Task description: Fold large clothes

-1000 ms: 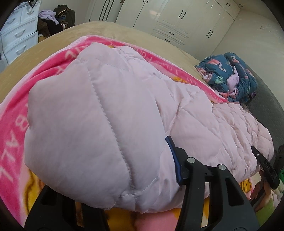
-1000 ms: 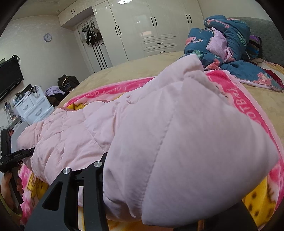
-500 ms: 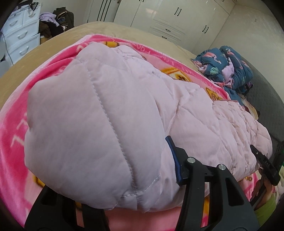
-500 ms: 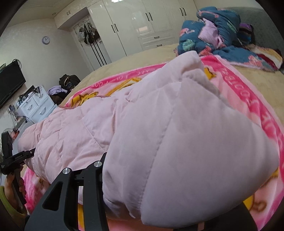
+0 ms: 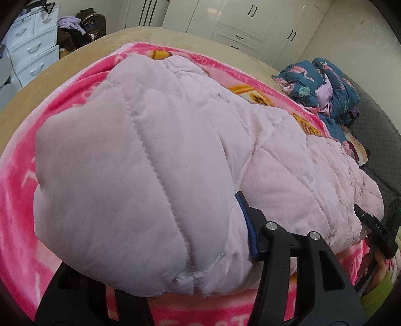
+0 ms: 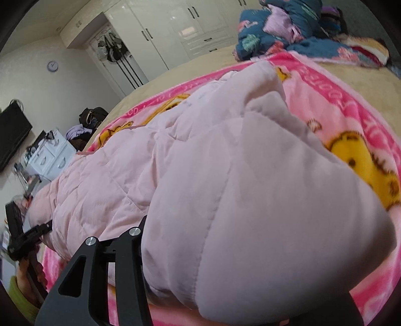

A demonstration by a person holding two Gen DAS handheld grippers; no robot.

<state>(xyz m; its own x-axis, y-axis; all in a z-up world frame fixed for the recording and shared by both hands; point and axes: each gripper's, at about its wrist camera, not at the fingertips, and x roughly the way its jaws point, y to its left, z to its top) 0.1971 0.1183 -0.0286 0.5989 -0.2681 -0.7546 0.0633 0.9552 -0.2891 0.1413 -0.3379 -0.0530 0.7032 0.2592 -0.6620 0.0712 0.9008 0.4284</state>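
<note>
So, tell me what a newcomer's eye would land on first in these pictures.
First, the puffy pale pink quilted jacket, bulging across both views and bunched between the fingers of the left claw and the right claw, whose jaws are both opening. Under it lies a bright pink cartoon blanket spread over the tan bed. At the bed's far side sits a crumpled heap of dark blue flamingo-print bedding.

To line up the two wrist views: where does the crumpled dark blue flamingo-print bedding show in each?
Left wrist: dark blue flamingo-print bedding sits upper right, beyond the pale pink quilted jacket.
Right wrist: the bedding sits at the top, right of centre, beyond the jacket.
Shared landmark: the white wardrobe doors behind the bed.
</note>
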